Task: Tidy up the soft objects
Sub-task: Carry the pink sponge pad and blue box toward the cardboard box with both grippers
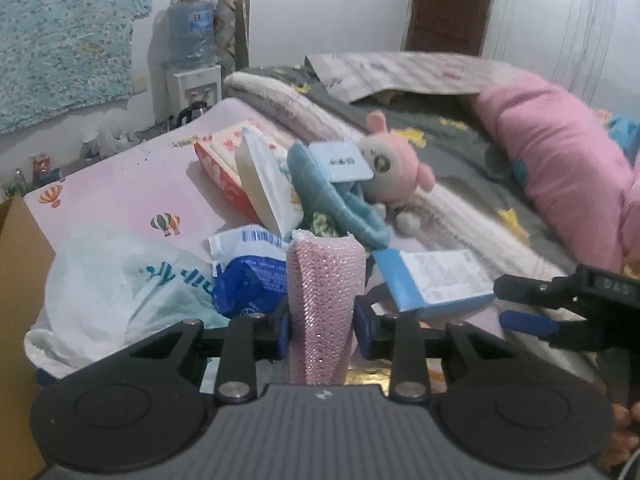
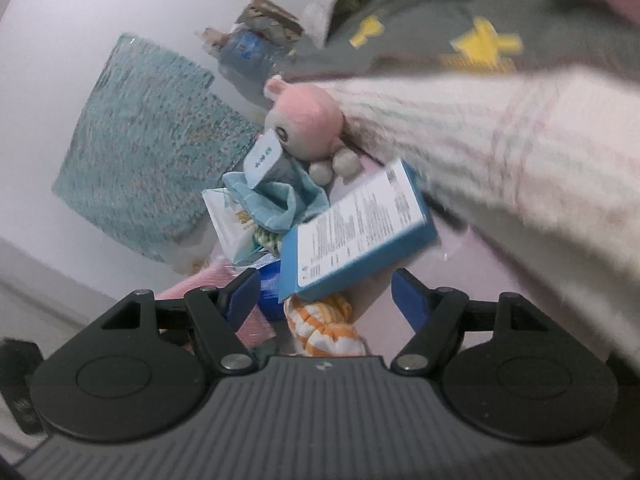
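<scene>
I see left gripper (image 1: 322,326) pinching the pink mesh sponge (image 1: 325,304); right gripper (image 2: 324,296) spread, blue box (image 2: 356,236) at 12 o'clock.

A pink mesh scrubbing cloth (image 1: 326,304) stands upright at the bench's (image 1: 120,196) near edge. Left of it lies a white plastic bag (image 1: 116,288); right, a flat blue-and-white box (image 1: 432,280). Behind, a pink plush toy (image 1: 394,164) leans against the bed's folded blankets (image 1: 320,116).

The pink mesh sponge (image 1: 326,300) stands upright at 6 o'clock, pinched; the pink plush bunny (image 1: 390,164) sits at 1 o'clock beside the blue towel (image 1: 340,204).
</scene>
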Demonstrator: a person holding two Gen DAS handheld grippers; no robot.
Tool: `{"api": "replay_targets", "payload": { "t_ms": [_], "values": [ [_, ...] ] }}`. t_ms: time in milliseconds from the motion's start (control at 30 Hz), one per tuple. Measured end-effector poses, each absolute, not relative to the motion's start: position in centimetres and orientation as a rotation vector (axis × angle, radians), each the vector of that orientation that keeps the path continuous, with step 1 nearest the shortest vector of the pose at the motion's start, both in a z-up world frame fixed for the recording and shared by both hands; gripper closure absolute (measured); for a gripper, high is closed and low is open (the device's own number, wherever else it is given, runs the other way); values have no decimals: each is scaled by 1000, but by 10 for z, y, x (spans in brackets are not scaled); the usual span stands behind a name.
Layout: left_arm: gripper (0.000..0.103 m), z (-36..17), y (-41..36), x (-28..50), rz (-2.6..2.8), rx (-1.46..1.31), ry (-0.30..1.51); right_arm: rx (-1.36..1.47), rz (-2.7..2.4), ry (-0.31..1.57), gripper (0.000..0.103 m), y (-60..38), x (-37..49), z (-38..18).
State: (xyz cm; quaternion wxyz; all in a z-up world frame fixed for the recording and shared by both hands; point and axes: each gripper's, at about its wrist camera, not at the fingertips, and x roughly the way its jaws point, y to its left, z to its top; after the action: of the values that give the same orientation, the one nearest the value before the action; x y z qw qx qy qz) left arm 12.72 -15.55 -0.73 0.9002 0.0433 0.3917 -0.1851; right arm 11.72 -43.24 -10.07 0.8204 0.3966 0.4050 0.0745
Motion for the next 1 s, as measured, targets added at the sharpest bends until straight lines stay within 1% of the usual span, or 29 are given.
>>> {"api": "replay_targets", "payload": {
  "t_ms": [33, 67, 100, 167, 200, 300, 367, 433, 567, 733, 800, 833, 900, 933, 1000],
  "values": [
    [71, -4, -153, 125, -383, 82, 806, 779, 164, 861, 28, -432, 120, -92],
    [71, -2, -150, 123, -383, 76, 802, 684, 181, 869, 22, -429, 124, -82],
    [71, 0, -148, 121, -383, 70, 801, 571, 210, 884, 18, -425, 130, -71],
    [71, 4, -143, 117, -384, 54, 797, 286, 267, 901, 5, -410, 141, -52],
    [71, 7, -140, 116, -385, 44, 795, 135, 306, 911, 1, -400, 146, -47],
    [71, 11, -133, 113, -387, 13, 792, -266, 443, 902, 1, -373, 161, -45],
    [71, 13, -130, 110, -385, -3, 793, -397, 549, 908, 1, -364, 174, -50],
    [71, 15, -127, 108, -384, -14, 794, -473, 659, 932, 1, -356, 189, -58],
    [71, 19, -120, 105, -371, -21, 786, -581, 782, 1047, 1, -341, 224, -82],
    [71, 20, -115, 105, -369, -44, 793, -547, 852, 1174, 1, -335, 253, -107],
    [71, 20, -113, 105, -368, -48, 795, -525, 856, 1217, 3, -336, 257, -115],
    [71, 20, -112, 105, -367, -50, 794, -509, 853, 1226, 8, -337, 257, -117],
    [71, 21, -110, 105, -366, -54, 792, -467, 834, 1218, 10, -341, 255, -116],
    [71, 21, -108, 104, -367, -57, 790, -430, 820, 1208, 13, -345, 254, -114],
    [71, 21, -106, 104, -367, -64, 787, -332, 771, 1189, 16, -355, 250, -108]
  ]
}}
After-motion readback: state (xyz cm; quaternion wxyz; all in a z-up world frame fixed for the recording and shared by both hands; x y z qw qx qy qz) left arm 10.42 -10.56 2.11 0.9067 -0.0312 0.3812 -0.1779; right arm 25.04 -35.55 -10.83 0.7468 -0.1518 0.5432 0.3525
